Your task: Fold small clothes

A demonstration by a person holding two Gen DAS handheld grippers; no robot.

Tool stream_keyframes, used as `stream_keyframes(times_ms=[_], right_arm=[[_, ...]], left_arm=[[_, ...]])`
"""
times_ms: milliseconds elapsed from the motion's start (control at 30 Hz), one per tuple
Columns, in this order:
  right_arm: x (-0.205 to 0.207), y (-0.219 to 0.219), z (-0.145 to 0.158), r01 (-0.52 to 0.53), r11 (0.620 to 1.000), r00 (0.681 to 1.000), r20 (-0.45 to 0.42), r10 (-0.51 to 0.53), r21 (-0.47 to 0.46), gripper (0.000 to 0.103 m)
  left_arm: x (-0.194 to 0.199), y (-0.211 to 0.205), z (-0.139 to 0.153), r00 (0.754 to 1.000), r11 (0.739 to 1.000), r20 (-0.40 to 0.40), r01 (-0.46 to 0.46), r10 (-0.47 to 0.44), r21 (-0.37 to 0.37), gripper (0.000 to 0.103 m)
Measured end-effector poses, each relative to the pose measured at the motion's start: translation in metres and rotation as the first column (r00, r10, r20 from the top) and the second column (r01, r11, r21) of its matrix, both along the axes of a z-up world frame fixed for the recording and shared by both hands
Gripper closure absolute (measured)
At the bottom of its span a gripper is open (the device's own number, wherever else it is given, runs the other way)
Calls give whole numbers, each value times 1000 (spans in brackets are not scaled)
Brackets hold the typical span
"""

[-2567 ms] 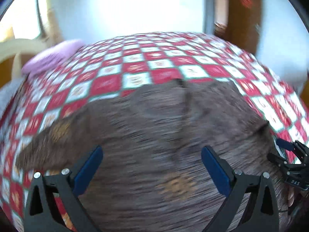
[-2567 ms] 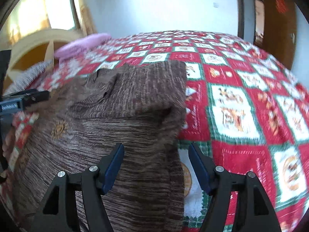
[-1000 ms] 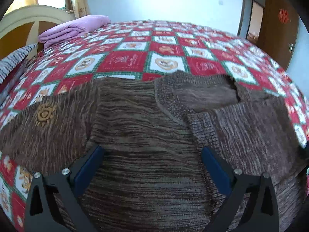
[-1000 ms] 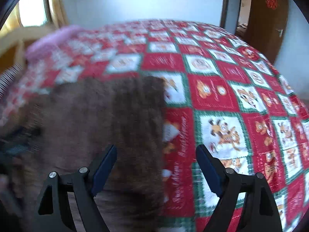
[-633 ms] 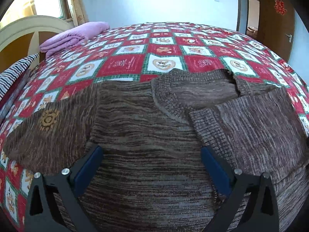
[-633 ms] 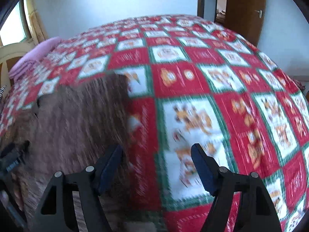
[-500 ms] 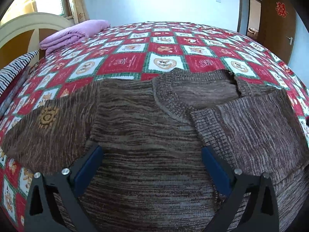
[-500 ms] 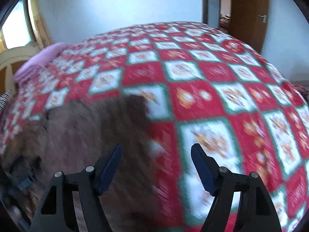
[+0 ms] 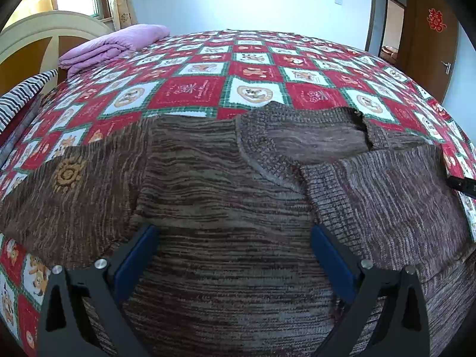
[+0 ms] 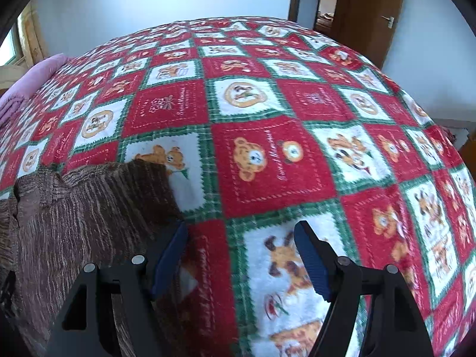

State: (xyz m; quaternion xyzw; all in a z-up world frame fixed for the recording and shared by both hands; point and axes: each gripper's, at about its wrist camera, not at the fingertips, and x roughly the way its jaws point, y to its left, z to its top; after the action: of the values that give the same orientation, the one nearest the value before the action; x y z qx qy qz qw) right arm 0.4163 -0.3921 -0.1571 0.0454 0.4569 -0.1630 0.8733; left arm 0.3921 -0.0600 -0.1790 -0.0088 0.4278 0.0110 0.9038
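Observation:
A brown striped knit sweater lies flat on the bed, neck away from me, with its right sleeve folded across the chest and its left sleeve spread out. My left gripper hangs open over the sweater's middle, nothing between its blue pads. In the right wrist view the sweater's folded right edge fills the lower left. My right gripper is open over the bare quilt just right of that edge. A dark tip of the right gripper shows at the left view's right edge.
The bed carries a red, white and green checked quilt with bear pictures. A folded purple blanket lies at the far left corner by a cream headboard. A striped cloth sits at the left. A brown door stands beyond the bed.
My right gripper has swung to the right off the sweater and now stands over the quilt beside its edge. The left gripper and the sweater have stayed put.

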Motion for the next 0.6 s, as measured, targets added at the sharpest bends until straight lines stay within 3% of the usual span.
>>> stream_keyframes(times_ms=[67,200,267,333,500,600], right_arm=[[-11,4,7,-9,999,999,34,8,32,28],[-33,37,21,-160,982,982,117,149,101,28],[-42,56,16,-209,975,976,83,203,71,28],[-45,55,2,-180,983,984,20,180,27,28],[-64,11,3,-63,995,996,69,57,83,28],[-74,25,20,-93,992,991,108,84,80,28]], left_arm=[[0,0,0,1000,1000,1,-1,1,-4,0],[0,1,0,1000,1000,0,-1,1,-8,0],[0,1,0,1000,1000,1,-1,1,-11,0],[0,2,0,1000,1000,1,-2,2,-18,0],[1,2,0,1000,1000,0,-1,1,-21,0],[0,4,1,1000,999,3,1,-1,-34,0]])
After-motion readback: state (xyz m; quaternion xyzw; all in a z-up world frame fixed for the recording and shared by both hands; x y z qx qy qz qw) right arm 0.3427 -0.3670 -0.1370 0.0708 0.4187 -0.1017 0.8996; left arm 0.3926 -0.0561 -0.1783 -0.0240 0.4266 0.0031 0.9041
